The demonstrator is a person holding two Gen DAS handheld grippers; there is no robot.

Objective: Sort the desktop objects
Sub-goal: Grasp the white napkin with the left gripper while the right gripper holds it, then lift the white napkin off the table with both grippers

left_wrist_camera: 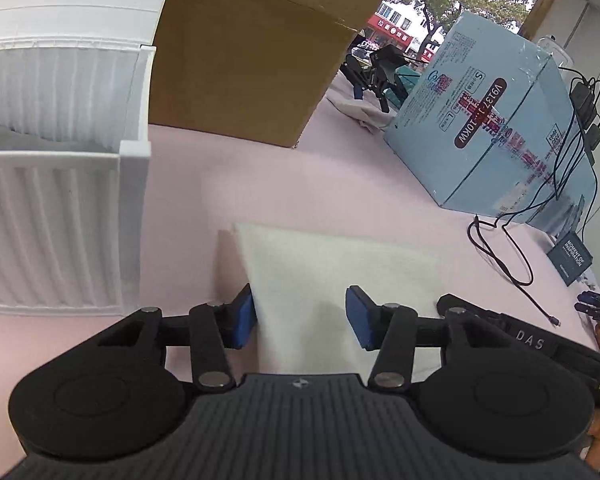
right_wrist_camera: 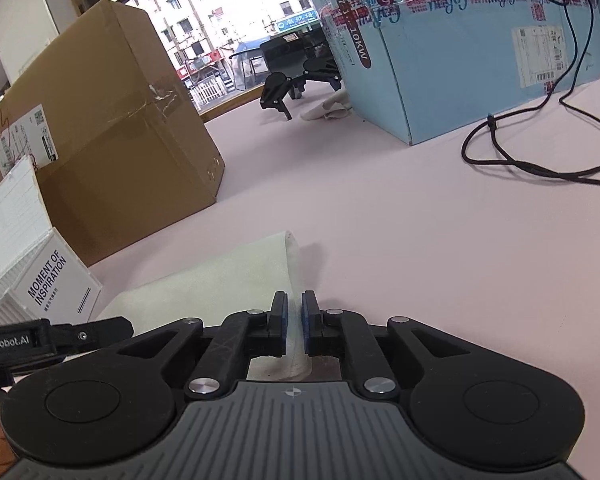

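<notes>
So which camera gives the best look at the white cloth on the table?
The left wrist view: the white cloth lies spread between the open left gripper. The right wrist view shows only its edge, pinched by the right gripper.

- One soft white folded cloth [left_wrist_camera: 340, 276] lies on the pink bench [left_wrist_camera: 340, 184].
- One big brown cardboard box [left_wrist_camera: 244, 52].
- One big light blue cardboard box [left_wrist_camera: 496, 128] with red tape.
- One white ribbed plastic storage bin [left_wrist_camera: 56, 184].
- One long black cable [right_wrist_camera: 540, 160] on the bench.
- One small dark card with white words [left_wrist_camera: 571, 261].
- Two hand-held tools: left tool [left_wrist_camera: 300, 316], right tool [right_wrist_camera: 294, 324].
- One more black tool [right_wrist_camera: 296, 84] sits far back.
- One crumpled cloth [right_wrist_camera: 328, 110] beside it.
</notes>
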